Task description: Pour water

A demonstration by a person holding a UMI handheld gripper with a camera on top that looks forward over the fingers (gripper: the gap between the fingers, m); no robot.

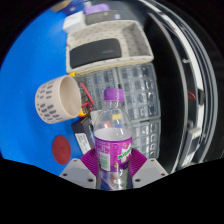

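A clear plastic water bottle (112,140) with a purple cap and a purple label stands upright between my fingers. My gripper (112,160) is shut on the bottle, both purple pads pressing on its label. A cream cup (58,98) with a woven outside lies on its side, its open mouth turned toward the bottle, just ahead and to the left of it. Both are over a blue surface (35,55).
A white plastic basket (125,90) stands behind the bottle, with a lidded wicker-look box (105,45) beyond it. A small red object (62,148) lies left of my fingers. Dark curved rails (190,70) run along the right.
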